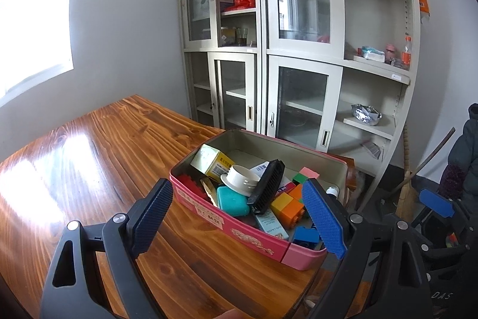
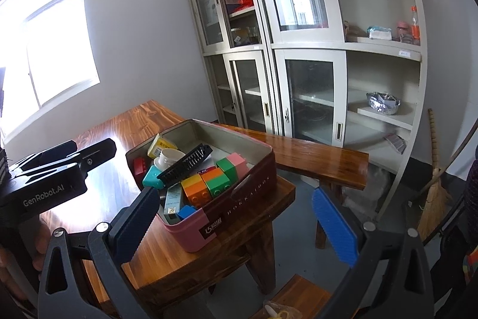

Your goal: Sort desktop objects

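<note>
Pink rectangular metal tin [image 1: 227,224] is sitting at the near corner of the glossy brown wooden table [image 1: 98,157], close to the edge, probably so both grippers can get at it from the person's side. Everything to be sorted is piled in it: a black ribbed plastic comb-like piece [image 1: 267,187] is leaning across the top of the heap, propped on a white round plastic lid [image 1: 241,176]; a yellow cardboard box with barcode [image 1: 212,161] is tilting against the far-left wall; a teal rounded plastic case [image 1: 232,201] is lying near the front wall; stacked orange, yellow and green toy bricks [image 2: 206,184] are filling the right side next to a pink brick [image 2: 237,162].

Left gripper [image 1: 239,217] is hovering just in front of the tin, jaws spread wide and empty, framing the pile. Right gripper [image 2: 236,220] is hanging off the tin's short end, jaws also spread and holding nothing, partly over the floor past the table corner. Table surface beside the tin is showing nothing sorted, so judging the sort as not yet begun; comb-like piece on top looks like the easiest first pick
</note>
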`<move>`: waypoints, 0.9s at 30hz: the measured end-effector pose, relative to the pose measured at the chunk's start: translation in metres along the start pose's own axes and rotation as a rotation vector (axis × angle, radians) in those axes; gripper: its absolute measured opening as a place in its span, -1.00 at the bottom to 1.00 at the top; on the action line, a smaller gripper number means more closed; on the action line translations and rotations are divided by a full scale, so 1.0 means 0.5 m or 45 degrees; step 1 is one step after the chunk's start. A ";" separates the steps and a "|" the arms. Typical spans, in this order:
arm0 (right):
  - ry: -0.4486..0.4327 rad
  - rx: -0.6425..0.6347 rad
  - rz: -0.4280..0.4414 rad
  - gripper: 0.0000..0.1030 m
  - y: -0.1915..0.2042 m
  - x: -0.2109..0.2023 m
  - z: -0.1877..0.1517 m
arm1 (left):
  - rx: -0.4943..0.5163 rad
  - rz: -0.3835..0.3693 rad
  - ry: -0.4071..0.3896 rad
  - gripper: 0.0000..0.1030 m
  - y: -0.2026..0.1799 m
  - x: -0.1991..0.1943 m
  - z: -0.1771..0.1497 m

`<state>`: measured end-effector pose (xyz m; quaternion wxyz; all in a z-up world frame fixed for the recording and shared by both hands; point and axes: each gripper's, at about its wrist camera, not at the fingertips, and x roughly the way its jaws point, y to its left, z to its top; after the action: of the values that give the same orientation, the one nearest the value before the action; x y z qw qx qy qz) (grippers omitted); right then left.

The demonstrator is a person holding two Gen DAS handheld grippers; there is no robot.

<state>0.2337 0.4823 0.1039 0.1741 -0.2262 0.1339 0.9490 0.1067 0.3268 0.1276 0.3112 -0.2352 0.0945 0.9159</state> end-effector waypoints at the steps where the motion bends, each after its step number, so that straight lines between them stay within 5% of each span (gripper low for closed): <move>1: 0.005 -0.002 0.002 0.99 0.000 0.002 -0.001 | 0.003 -0.002 0.004 0.77 0.000 0.002 0.000; 27: 0.080 -0.004 -0.011 0.99 -0.004 0.034 -0.015 | 0.065 -0.031 0.072 0.77 -0.020 0.033 -0.004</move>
<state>0.2230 0.4861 0.0890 0.1737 -0.2565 0.1369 0.9409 0.1022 0.3428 0.1175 0.3256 -0.2539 0.1238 0.9023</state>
